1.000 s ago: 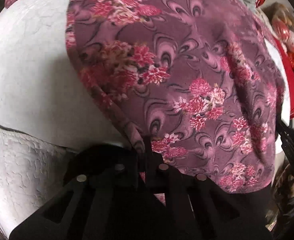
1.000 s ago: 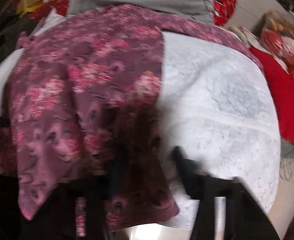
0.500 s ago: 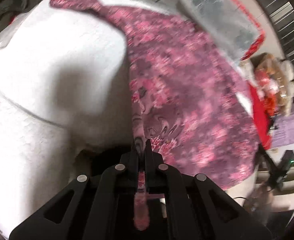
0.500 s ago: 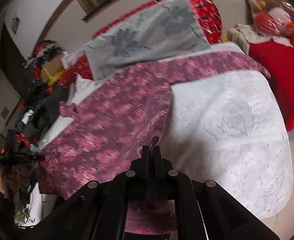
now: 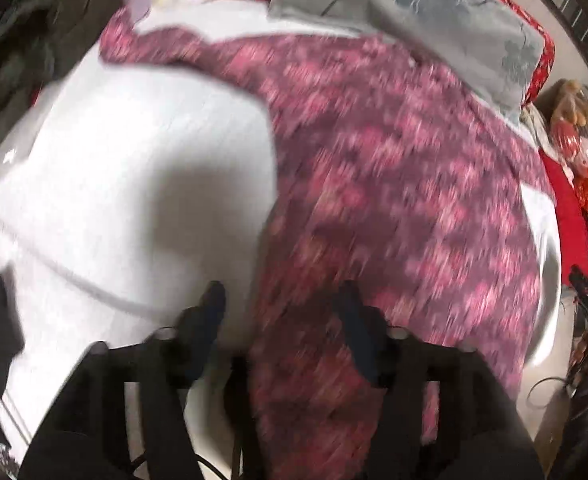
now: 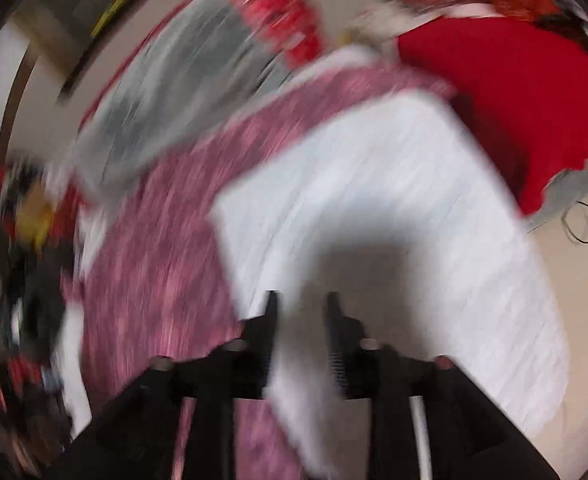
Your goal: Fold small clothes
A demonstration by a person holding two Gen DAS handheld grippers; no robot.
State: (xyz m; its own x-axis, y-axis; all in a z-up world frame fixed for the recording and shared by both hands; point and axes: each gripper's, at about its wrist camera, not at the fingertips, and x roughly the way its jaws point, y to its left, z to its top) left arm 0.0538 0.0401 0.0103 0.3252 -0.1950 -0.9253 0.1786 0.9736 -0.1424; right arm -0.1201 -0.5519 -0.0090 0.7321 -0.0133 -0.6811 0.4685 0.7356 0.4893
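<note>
While blurred, floral garment (image 5: 393, 184) lies flat | left gripper (image 5: 282, 300) just spread, empty | right gripper (image 6: 299, 308) likewise

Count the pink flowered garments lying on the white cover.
1. The pink flowered garment lies spread over the white cover, its far end under a grey cloth. Blur could hide others.

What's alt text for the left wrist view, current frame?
Blurred fisheye view: the left tool hangs open above the edge of a purple floral garment spread on a white textured cover, gripping nothing. A grey cushion lies beyond.
</note>
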